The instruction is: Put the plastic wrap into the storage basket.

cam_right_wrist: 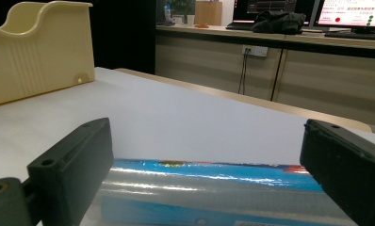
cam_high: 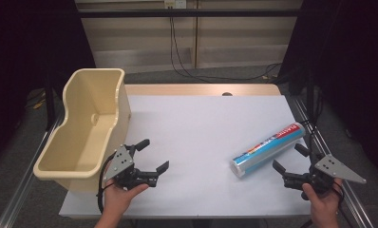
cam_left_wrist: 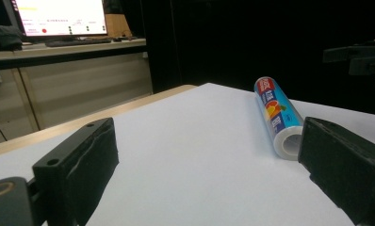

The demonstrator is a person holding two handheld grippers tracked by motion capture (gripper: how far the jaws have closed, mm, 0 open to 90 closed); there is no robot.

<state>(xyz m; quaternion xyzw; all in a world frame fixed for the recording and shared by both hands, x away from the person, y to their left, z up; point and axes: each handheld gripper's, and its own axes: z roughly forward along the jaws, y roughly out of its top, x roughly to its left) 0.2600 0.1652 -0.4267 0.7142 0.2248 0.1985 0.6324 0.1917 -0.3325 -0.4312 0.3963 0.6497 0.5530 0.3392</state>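
A blue and silver roll of wrap (cam_high: 268,148) lies on its side on the white table (cam_high: 201,128), right of centre, slanting from near left to far right. My right gripper (cam_high: 291,158) sits just to its right near the front edge, open, with the roll (cam_right_wrist: 209,193) lying across the gap between its jaws but untouched. My left gripper (cam_high: 154,154) is open at the front left, beside the bin, pointing across the table toward the roll (cam_left_wrist: 277,115). Nothing is between its jaws.
A tall cream plastic bin (cam_high: 85,126) stands along the table's left edge and appears empty; it also shows as the cream bin (cam_right_wrist: 37,49) in the right gripper view. Desks with monitors (cam_left_wrist: 58,16) stand beyond the table.
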